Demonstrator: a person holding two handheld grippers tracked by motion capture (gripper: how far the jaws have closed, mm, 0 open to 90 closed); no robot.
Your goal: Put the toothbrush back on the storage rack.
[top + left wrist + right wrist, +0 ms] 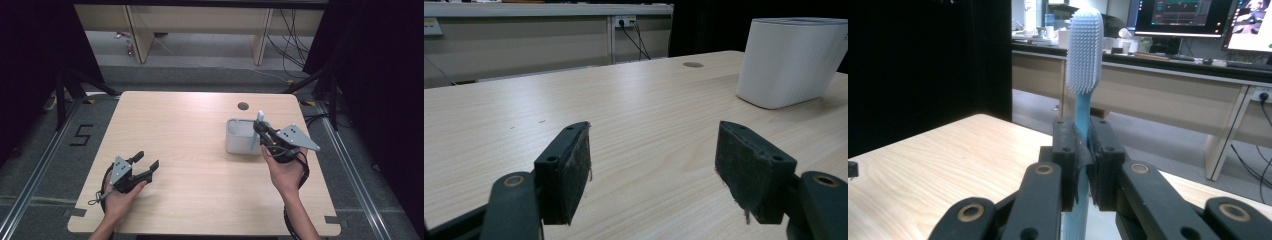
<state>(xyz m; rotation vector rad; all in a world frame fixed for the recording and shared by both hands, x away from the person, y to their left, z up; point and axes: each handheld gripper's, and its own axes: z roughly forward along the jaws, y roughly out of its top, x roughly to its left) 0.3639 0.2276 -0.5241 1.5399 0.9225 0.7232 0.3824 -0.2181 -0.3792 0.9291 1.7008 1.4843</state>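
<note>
toothbrush [1083, 50] upright, clamped in right tool [1083, 165], over white bin [239, 137].

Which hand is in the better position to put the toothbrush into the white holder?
The right. The right gripper is shut on the blue toothbrush, held upright beside the white holder. The left gripper is open and holds nothing, resting far from the holder near the table's left front.

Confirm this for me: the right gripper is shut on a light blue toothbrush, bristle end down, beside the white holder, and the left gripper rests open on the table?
One detail is wrong: the bristle end is up, not down. In the right gripper view the right gripper is shut on the toothbrush with its bristled head rising above the jaws. The rest stands: white holder, left gripper open on the table.
</note>
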